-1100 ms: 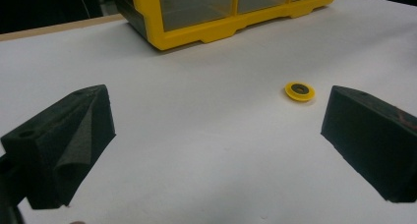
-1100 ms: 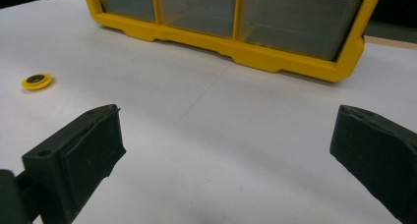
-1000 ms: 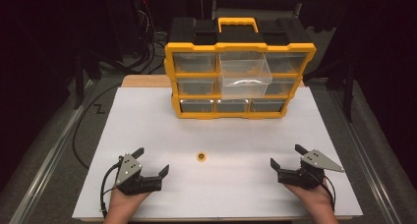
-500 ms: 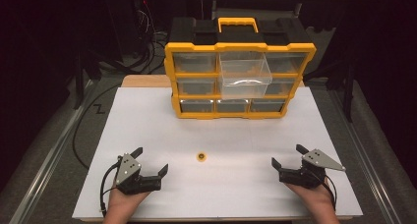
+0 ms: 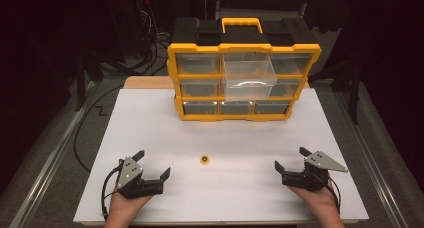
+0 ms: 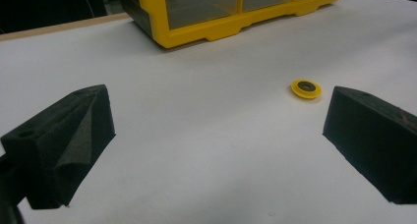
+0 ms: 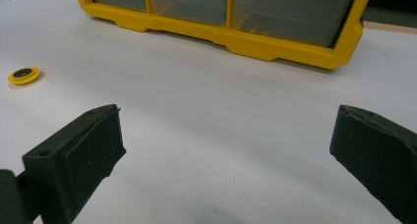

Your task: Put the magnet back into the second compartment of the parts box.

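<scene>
Left gripper view looks along two black jaws spread wide with nothing between them; the left gripper (image 6: 216, 150) rests low over the white tabletop (image 6: 196, 150). A small yellow disc (image 6: 306, 88) with a dark centre lies flat ahead of the jaws, just inside the right-hand jaw and clear of it, not touching either. Beyond it stands the yellow organizer (image 6: 221, 22).

Right gripper view shows the right gripper (image 7: 231, 160) likewise gaping, holding nothing, with bare tabletop between its jaws. The disc (image 7: 23, 75) sits well off to the left, outside the left-hand jaw.

From the high view, the left gripper (image 5: 152, 165) sits near the front left corner of the tabletop and the right gripper (image 5: 292, 160) near the front right corner, each in a hand. The disc (image 5: 204, 159) lies between them, nearer the front edge than the back and closer to the left gripper. The organizer (image 5: 244, 83) stands at the back edge, with one clear drawer (image 5: 248, 78) pulled out.
</scene>
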The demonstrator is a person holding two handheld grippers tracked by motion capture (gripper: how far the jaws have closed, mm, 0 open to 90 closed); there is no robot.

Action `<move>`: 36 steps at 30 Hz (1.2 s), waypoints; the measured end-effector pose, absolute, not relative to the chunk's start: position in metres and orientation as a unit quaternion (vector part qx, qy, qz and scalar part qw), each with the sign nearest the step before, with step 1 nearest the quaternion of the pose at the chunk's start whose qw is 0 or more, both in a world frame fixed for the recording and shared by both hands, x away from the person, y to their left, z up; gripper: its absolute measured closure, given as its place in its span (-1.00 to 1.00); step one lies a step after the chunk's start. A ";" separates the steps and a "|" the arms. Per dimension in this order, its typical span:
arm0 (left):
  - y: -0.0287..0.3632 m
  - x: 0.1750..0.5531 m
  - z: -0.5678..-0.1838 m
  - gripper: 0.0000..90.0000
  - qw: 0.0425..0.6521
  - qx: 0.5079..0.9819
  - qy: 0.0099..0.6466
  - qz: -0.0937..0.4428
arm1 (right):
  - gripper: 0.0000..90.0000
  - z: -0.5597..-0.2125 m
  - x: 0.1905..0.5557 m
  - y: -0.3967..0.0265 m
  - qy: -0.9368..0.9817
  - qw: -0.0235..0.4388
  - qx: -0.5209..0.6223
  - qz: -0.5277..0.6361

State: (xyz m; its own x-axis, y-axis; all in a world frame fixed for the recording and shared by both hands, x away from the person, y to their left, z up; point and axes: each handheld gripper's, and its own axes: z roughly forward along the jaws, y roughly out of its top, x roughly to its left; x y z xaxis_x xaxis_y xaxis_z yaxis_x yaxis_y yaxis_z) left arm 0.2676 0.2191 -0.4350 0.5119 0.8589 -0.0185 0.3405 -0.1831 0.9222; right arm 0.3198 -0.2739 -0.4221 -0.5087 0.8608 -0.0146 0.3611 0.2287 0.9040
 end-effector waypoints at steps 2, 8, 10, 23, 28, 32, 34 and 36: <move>0.220 0.268 -0.434 -1.00 0.481 0.723 0.416 0.270 | -1.00 -0.423 0.321 -0.272 0.739 0.269 0.415 0.457; 0.221 0.269 -0.432 -1.00 0.471 0.728 0.420 0.269 | -1.00 -0.424 0.324 -0.264 0.749 0.265 0.411 0.448; 0.221 0.269 -0.431 -1.00 0.471 0.726 0.421 0.272 | -1.00 -0.425 0.325 -0.260 0.754 0.261 0.410 0.442; 0.221 0.269 -0.430 -0.99 0.469 0.731 0.415 0.269 | -1.00 -0.426 0.340 -0.233 0.777 0.233 0.406 0.422; 0.221 0.270 -0.430 -0.99 0.469 0.730 0.418 0.269 | -1.00 -0.429 0.351 -0.221 0.789 0.214 0.407 0.408; 0.220 0.270 -0.430 -0.99 0.469 0.734 0.414 0.264 | -1.00 -0.429 0.357 -0.213 0.794 0.208 0.401 0.406; 0.218 0.271 -0.432 -1.00 0.469 0.736 0.410 0.263 | -1.00 -0.429 0.361 -0.203 0.803 0.200 0.393 0.401; 0.218 0.271 -0.432 -1.00 0.470 0.736 0.408 0.266 | -1.00 -0.430 0.363 -0.197 0.809 0.193 0.387 0.399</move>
State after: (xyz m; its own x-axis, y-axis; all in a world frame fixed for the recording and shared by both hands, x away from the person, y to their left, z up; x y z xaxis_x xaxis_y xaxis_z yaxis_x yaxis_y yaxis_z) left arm 0.2709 0.2180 -0.4321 0.5255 0.8508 0.0067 0.3512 -0.2241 0.9091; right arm 0.3632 -0.1974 -0.4301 -0.6262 0.7796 -0.0036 0.4712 0.3822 0.7949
